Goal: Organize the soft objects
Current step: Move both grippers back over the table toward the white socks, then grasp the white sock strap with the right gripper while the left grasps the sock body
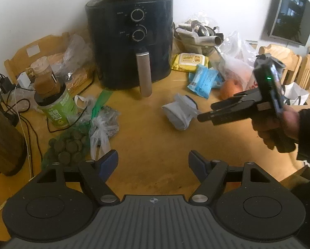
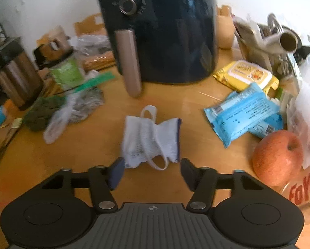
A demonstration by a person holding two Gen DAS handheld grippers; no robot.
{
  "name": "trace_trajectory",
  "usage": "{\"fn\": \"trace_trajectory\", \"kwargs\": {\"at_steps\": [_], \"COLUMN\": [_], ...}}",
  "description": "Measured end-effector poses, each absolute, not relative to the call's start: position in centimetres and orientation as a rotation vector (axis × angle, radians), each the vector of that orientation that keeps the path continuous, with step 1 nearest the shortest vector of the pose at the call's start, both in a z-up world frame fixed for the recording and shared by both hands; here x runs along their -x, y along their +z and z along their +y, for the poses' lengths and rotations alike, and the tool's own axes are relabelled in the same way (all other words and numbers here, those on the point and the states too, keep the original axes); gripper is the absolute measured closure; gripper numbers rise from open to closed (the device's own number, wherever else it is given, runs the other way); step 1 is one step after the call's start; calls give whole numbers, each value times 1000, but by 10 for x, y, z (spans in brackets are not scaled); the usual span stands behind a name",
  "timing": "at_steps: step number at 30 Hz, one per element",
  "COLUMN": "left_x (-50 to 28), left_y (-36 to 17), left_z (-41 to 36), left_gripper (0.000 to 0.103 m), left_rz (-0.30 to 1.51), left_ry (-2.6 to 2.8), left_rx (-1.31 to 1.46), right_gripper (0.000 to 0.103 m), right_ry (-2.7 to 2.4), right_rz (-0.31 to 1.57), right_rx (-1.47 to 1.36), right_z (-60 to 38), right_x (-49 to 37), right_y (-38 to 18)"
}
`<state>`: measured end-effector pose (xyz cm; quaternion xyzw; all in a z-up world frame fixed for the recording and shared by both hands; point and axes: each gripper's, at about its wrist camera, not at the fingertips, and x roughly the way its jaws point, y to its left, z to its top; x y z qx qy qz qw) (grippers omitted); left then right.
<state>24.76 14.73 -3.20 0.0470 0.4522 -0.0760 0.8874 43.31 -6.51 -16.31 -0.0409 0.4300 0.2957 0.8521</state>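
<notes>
A white knitted cloth piece with loops [image 2: 151,139] lies crumpled on the wooden table [image 2: 92,176], in front of the air fryer. It also shows in the left wrist view [image 1: 180,112]. My right gripper [image 2: 152,171] is open and empty, its fingertips just short of the cloth's near edge. In the left wrist view the right gripper [image 1: 204,116] comes in from the right, its tips beside the cloth. My left gripper [image 1: 153,166] is open and empty over bare table, well in front of the cloth.
A black air fryer [image 1: 130,41] stands behind the cloth. Blue wipe packs [image 2: 244,116], a yellow pack [image 2: 246,76] and an apple [image 2: 278,157] lie right. Plastic bags [image 1: 101,124], a green jar [image 1: 55,108] and cables crowd the left.
</notes>
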Motion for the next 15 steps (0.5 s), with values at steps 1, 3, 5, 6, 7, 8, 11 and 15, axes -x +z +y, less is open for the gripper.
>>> {"fn": "trace_trajectory", "kwargs": {"at_steps": [1, 3, 5, 6, 7, 8, 11, 15], "left_x": [-248, -250, -252, -252, -253, -255, -258, -264], "left_y": [-33, -35, -38, -39, -40, -40, -42, -45], "left_z": [149, 150, 152, 152, 153, 153, 153, 151], "left_gripper": [29, 29, 29, 29, 29, 29, 29, 29], "left_rz": [943, 949, 954, 956, 956, 956, 952, 949], "left_ry": [-157, -159, -162, -163, -164, -165, -173, -183], "left_rx": [-98, -99, -103, -105, -106, -108, -109, -118], "right_gripper": [47, 53, 61, 69, 79, 83, 98, 99], "right_ry": [616, 615, 620, 626, 626, 623, 615, 637], "right_rz": [906, 917, 934, 941, 944, 946, 940, 924], "right_rx": [90, 104, 109, 117, 124, 127, 123, 132], "right_z": [-63, -58, -54, -51, -50, -49, -49, -52], "right_x": [-436, -441, -445, -446, -447, -447, -445, -441], "right_y": [-166, -174, -181, -185, -187, -188, -187, -178]}}
